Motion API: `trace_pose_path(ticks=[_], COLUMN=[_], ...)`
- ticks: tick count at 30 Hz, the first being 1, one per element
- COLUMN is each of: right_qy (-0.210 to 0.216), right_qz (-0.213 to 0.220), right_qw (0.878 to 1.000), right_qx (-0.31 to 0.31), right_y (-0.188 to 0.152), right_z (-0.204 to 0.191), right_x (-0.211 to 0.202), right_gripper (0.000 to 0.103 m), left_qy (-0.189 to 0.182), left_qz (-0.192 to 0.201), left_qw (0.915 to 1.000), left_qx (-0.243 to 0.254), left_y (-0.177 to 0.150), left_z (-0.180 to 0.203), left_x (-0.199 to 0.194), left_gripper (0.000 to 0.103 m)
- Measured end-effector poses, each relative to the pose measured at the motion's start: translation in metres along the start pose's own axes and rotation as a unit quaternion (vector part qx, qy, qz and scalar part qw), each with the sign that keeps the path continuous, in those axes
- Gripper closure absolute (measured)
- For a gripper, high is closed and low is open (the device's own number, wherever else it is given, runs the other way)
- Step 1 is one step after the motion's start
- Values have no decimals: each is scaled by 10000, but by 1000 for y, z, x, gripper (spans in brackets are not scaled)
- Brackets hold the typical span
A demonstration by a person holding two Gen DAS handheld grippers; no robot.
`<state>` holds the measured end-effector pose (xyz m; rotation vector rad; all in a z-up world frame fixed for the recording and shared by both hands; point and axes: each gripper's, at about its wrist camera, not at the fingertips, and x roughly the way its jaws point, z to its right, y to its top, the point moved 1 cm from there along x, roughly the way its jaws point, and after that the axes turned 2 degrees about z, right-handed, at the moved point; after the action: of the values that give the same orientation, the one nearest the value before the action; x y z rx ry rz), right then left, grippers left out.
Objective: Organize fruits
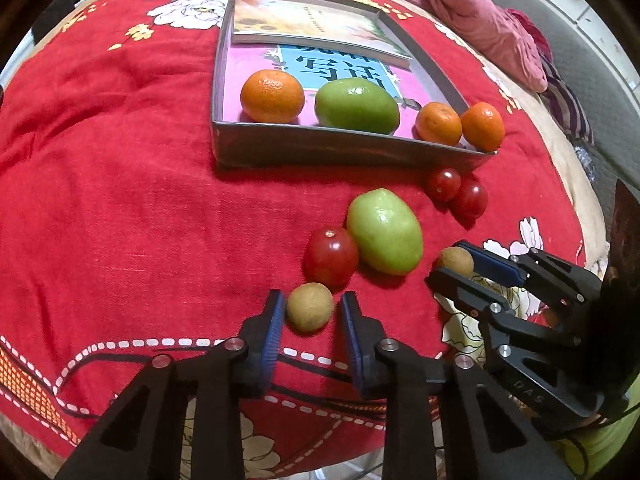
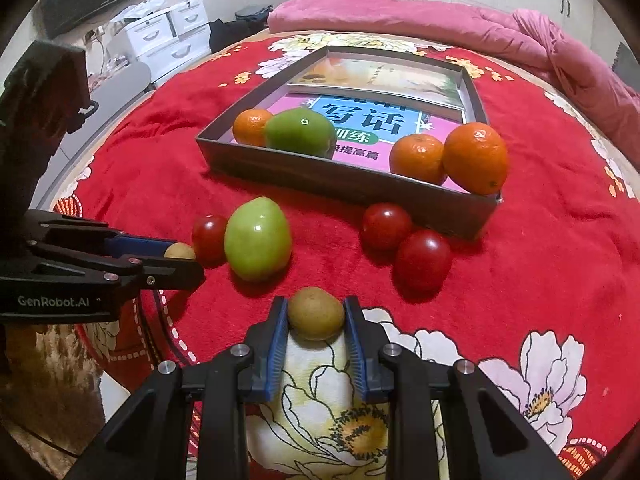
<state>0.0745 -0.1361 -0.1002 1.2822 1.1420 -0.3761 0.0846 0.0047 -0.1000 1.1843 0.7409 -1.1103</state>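
Observation:
A grey box [image 1: 344,145] [image 2: 340,182] on the red bedspread holds three oranges [image 1: 273,96] [image 2: 476,158] and a green fruit [image 1: 357,104] [image 2: 300,132]. On the cloth lie another green fruit [image 1: 385,231] [image 2: 258,239] and three red tomatoes [image 1: 331,256] [image 2: 422,260]. My left gripper [image 1: 312,312] [image 2: 180,256] has a small brown fruit [image 1: 310,307] between its pads, with small gaps on both sides. My right gripper [image 2: 316,314] [image 1: 456,266] is shut on another small brown fruit [image 2: 316,313] [image 1: 456,262].
Two books [image 1: 316,28] [image 2: 360,120] lie in the box. A pink quilt [image 2: 460,24] is bunched at the far side of the bed. White drawers [image 2: 168,32] stand beyond the bed at the left. The bed edge runs just below the grippers.

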Motion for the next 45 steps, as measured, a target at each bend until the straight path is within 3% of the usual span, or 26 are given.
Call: trace_pose_path(ticks=[13, 45], right_qy=[158, 195], right_qz=[143, 639], right_qw=[9998, 9978], right_qx=[7, 36], right_y=[4, 23], right_z=[-2, -3], right_x=[-11, -42], right_gripper=[75, 75], left_qy=[-98, -179], left_qz=[11, 773], left_qw=[9999, 9968], left_qx=[-32, -117], left_y=[0, 20], left_z=[-2, -6], left_x=[-8, -67], left_gripper=[79, 79])
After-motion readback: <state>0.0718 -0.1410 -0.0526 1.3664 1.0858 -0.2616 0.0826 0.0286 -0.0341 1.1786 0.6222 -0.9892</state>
